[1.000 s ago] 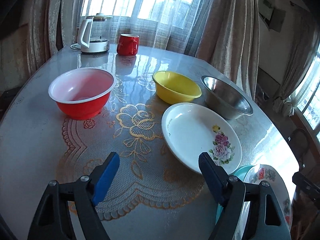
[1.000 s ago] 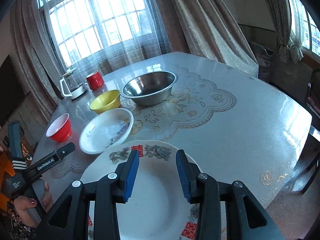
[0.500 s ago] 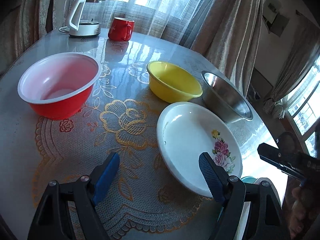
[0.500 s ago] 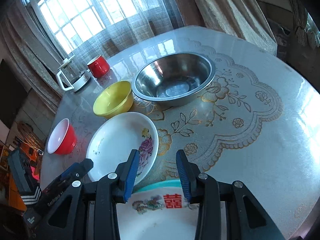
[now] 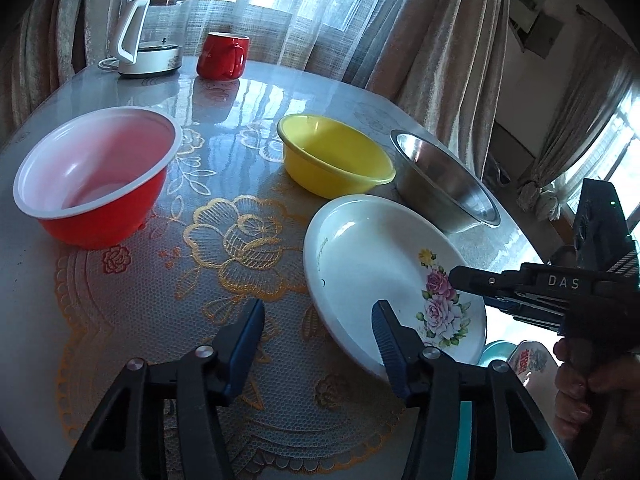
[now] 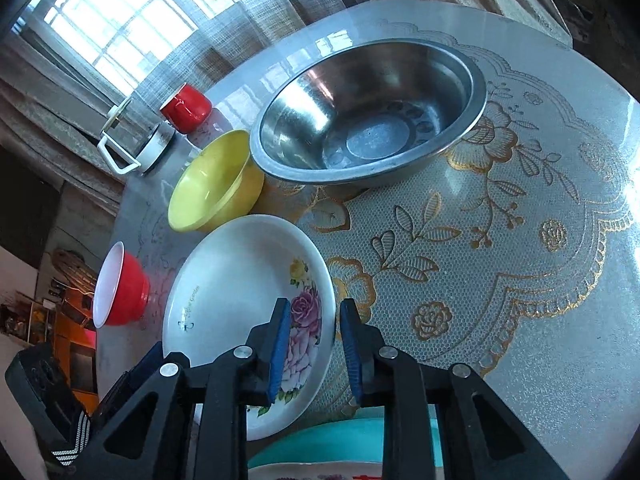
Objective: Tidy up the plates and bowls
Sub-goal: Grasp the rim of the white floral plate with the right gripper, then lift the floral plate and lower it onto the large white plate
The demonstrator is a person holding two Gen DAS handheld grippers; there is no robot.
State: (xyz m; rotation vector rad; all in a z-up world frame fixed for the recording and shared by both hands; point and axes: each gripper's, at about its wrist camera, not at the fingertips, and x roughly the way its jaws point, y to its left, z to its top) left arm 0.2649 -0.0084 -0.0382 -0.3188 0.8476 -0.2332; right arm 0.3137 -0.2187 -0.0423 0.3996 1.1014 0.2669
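Bench with glossy top and gold-flowered lace cover, loaded with crockery.
On it: red bowl, yellow bowl, steel bowl, flowered white plate, red mug and kettle at the window edge; a teal plate at the near edge.

My right gripper came forward, jaws closing astride the flowered plate rim; my left gripper narrowed too

Bare cloth between red bowl, plate.
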